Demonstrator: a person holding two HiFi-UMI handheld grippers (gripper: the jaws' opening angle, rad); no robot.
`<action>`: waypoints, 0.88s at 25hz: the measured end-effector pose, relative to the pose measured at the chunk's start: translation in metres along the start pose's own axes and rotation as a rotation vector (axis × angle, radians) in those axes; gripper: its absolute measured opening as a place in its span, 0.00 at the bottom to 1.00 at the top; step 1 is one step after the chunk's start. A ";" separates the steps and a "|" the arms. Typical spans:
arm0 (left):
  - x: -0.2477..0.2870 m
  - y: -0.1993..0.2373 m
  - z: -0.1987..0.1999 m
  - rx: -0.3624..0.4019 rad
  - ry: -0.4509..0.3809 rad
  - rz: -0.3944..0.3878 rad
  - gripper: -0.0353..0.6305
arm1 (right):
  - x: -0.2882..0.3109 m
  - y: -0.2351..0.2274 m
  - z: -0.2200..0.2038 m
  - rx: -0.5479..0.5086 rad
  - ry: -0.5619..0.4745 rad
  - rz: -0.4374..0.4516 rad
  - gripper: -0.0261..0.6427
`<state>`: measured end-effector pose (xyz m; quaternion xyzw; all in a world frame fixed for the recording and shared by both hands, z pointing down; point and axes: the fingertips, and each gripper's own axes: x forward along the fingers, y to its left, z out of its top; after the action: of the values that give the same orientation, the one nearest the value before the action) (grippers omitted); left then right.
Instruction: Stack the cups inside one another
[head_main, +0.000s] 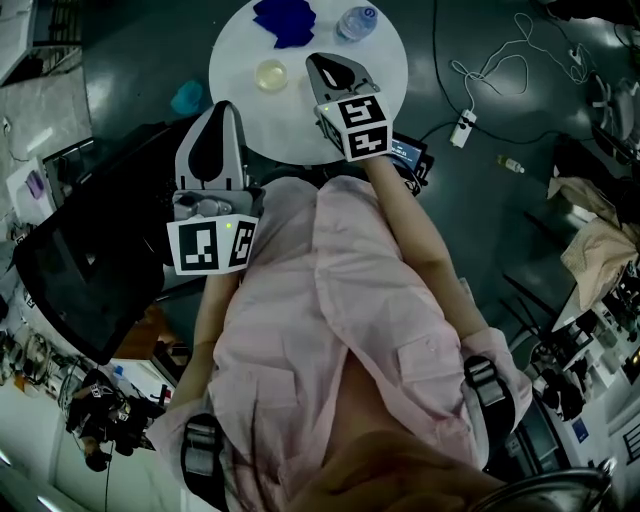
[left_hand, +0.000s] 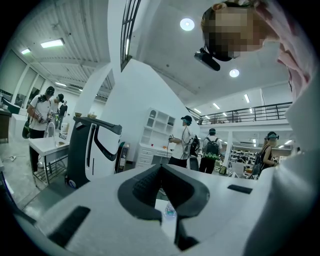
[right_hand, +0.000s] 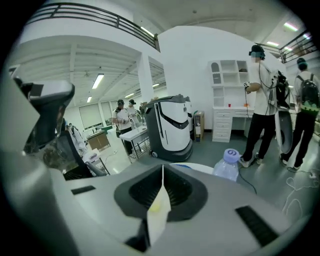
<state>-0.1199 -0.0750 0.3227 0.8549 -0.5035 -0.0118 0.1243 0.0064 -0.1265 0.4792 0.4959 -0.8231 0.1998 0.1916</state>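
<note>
While both tools are raised in front of the person's pink shirt, no cup is held, so I judge that the stacking has not begun. Nearest is the left gripper. It hangs at the near left edge of the round white table, more beside it than over it. The left gripper view shows its jaws pressed together with nothing between them. It seems to be kept back as the waiting tool, perhaps to steady a cup later.

A little farther and to the right, the right gripper is above the table, its jaws also pressed together and empty. Just to its left, apart from it, the yellowish cup stands upright with its mouth up. This gripper is probably placed there to reach the cup, but it must spread its jaws first.

Off the table's left edge lies a teal object. It may be the second cup, but I cannot tell. At the far side are a blue cloth and a water bottle, away from the cup.
</note>
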 end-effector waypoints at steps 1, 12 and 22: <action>0.000 -0.004 -0.001 0.001 -0.001 -0.001 0.08 | -0.008 -0.003 0.004 0.008 -0.020 -0.004 0.09; 0.002 -0.056 -0.002 0.010 -0.025 -0.016 0.08 | -0.098 -0.041 0.038 0.130 -0.223 -0.051 0.09; 0.000 -0.111 -0.009 0.012 -0.044 -0.030 0.08 | -0.183 -0.072 0.043 0.185 -0.362 -0.074 0.09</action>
<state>-0.0230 -0.0218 0.3067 0.8627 -0.4932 -0.0298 0.1079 0.1451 -0.0443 0.3588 0.5692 -0.8033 0.1752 0.0014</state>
